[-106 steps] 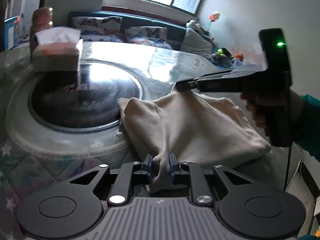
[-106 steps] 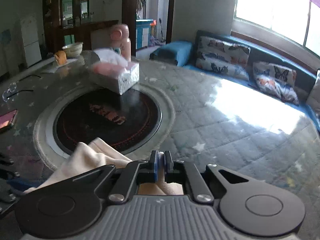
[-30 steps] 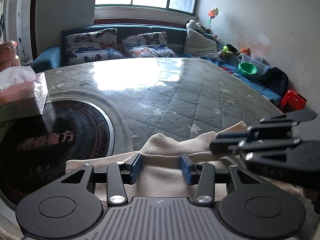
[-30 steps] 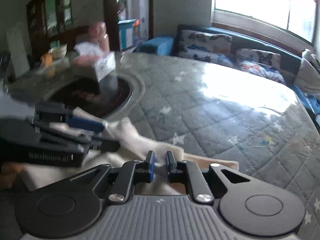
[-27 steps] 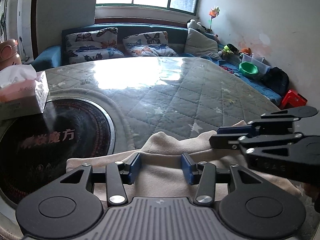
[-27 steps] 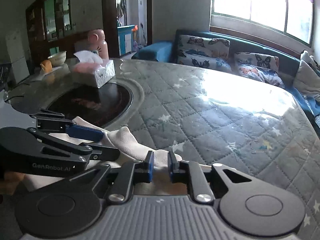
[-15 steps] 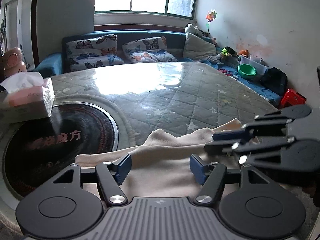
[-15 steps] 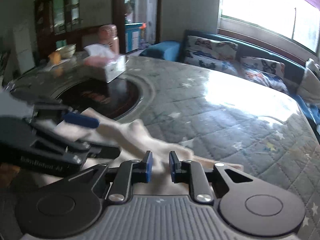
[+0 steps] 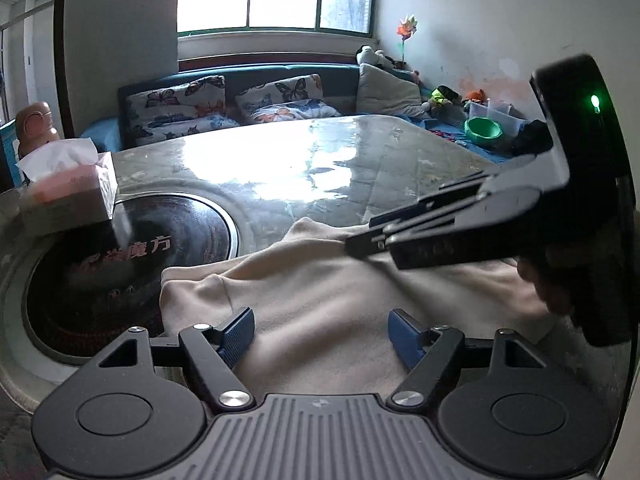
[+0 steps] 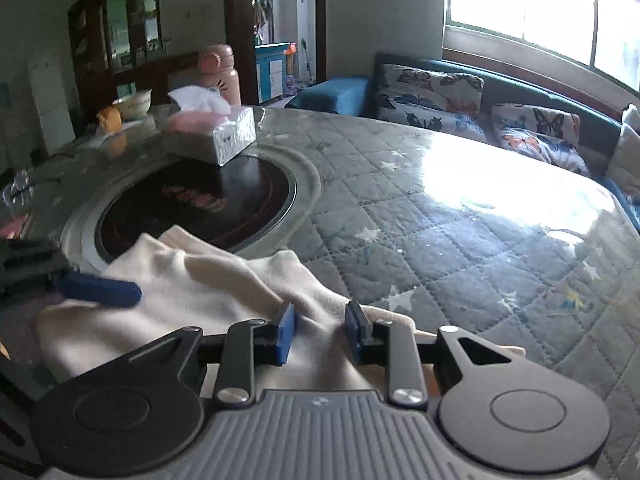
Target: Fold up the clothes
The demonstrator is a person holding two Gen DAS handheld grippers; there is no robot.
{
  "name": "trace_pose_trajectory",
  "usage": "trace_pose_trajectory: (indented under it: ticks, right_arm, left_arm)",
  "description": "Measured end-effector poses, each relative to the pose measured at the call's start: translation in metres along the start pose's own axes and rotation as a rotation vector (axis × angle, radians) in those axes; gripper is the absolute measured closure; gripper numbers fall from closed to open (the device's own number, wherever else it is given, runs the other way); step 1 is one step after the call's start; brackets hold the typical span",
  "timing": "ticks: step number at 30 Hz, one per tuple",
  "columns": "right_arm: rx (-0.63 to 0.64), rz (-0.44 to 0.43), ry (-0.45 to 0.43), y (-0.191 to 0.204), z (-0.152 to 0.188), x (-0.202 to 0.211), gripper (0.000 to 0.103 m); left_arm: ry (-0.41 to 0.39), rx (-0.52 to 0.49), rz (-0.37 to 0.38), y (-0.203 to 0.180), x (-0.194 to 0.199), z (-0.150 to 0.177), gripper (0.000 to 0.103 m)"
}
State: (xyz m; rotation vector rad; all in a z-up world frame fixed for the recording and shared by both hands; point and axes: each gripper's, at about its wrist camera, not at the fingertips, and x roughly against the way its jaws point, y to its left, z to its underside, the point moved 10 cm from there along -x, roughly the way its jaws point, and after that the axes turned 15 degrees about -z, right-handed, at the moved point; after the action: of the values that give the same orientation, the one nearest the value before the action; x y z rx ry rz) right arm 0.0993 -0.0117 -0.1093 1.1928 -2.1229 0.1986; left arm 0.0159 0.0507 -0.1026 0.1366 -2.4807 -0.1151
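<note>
Cream garment [image 9: 340, 292] lies bunched on table [image 10: 460, 240], near edge. Left hand-held gripper [image 9: 322, 330] spread wide above it; right hand-held gripper [image 10: 319, 332] spread, cloth between jaws, ungripped. Risk: loose fold slumps or drags off-edge.

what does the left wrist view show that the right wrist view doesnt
Only the left wrist view: the green bowl, the pinwheel and the person's hand around the right hand-held gripper.
Only the right wrist view: the wooden cabinet and the bowl on the far side of the table.
Both: the cream garment, the tissue box, the pink bottle, both hand-held grippers open.
</note>
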Motion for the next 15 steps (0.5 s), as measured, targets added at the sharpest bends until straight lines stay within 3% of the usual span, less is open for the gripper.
trace_pose_trajectory:
  ticks: [6, 15]
  right_arm:
    - [-0.011, 0.001, -0.049, 0.008, 0.003, 0.029, 0.068]
    - [-0.042, 0.034, -0.071, 0.012, 0.038, 0.066, 0.068]
  left_arm:
    - [-0.005, 0.022, 0.028, 0.003, 0.003, 0.002, 0.019]
    - [-0.032, 0.074, 0.050, 0.010, 0.016, -0.002, 0.012]
